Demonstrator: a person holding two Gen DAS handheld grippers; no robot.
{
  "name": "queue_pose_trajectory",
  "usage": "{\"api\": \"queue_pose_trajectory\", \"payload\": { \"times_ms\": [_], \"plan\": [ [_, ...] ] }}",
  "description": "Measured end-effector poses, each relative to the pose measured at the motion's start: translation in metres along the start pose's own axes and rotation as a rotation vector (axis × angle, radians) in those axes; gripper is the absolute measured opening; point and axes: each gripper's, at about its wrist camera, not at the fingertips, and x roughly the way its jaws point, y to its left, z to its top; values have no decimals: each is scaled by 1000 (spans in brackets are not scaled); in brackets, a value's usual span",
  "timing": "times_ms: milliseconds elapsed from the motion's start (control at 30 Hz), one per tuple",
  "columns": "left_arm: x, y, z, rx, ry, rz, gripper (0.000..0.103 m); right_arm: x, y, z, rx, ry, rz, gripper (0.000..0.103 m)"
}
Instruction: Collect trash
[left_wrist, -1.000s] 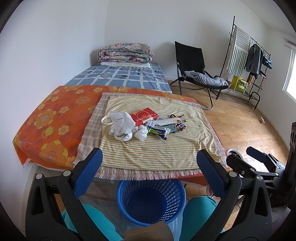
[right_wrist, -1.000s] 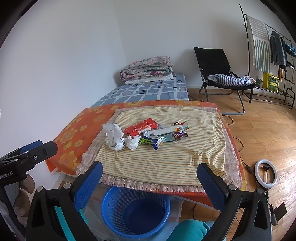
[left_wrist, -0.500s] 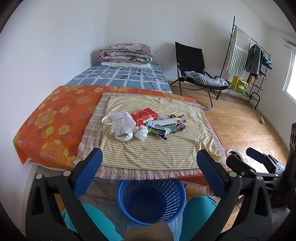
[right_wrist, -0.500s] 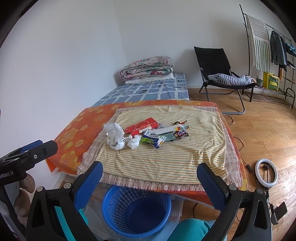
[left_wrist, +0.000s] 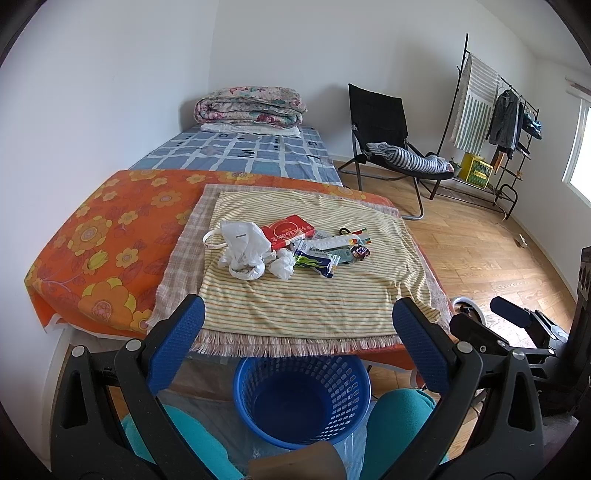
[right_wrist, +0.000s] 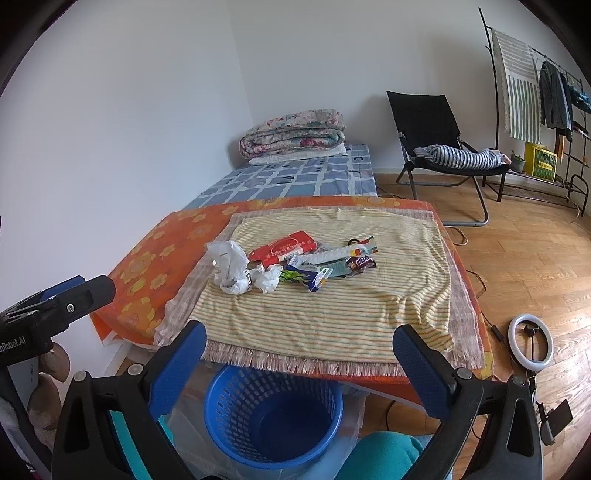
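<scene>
Start of collection: your left gripper (left_wrist: 297, 325) and right gripper (right_wrist: 297, 341) both hang spread wide and empty, short of the table's near edge. The trash (left_wrist: 288, 247) lies in a cluster mid-cloth (left_wrist: 314, 302): white bag (left_wrist: 242, 249), crumpled tissue (left_wrist: 282, 266), red pack (left_wrist: 288, 230), wrappers (left_wrist: 317, 260). The blue basket (left_wrist: 301, 402) stands empty on the floor below the fringe. The next move likely calls for a forward reach to the nearest piece, the tissue or bag. Wrapper labels are too small to read; the basket's far rim is hidden under the cloth.
</scene>
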Motion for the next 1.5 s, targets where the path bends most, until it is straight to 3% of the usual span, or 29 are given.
{"api": "queue_pose_trajectory", "payload": {
  "times_ms": [367, 667, 833, 1033, 1167, 1267, 1500],
  "plan": [
    [13, -3, 9, -27, 20, 9, 103, 9, 6, -4, 4, 5, -1, 100],
    [56, 51, 13, -102, 32, 38, 103, 47, -7, 11, 5, 2, -7, 100],
    [96, 75, 16, -133, 87, 24, 103, 88, -29, 25, 45, 45, 1, 100],
    [158, 88, 18, -153, 183, -23, 97, 150, -51, 33, 100, 143, 36, 91],
    [203, 94, 21, -197, 252, -59, 94, 195, -60, 40, 176, 214, 103, 86],
    [228, 96, 25, -222, 284, -63, 86, 223, -62, 48, 196, 248, 109, 83],
    [282, 96, 40, -233, 336, -43, 86, 292, -61, 66, 199, 319, 105, 76]
  ]
}}
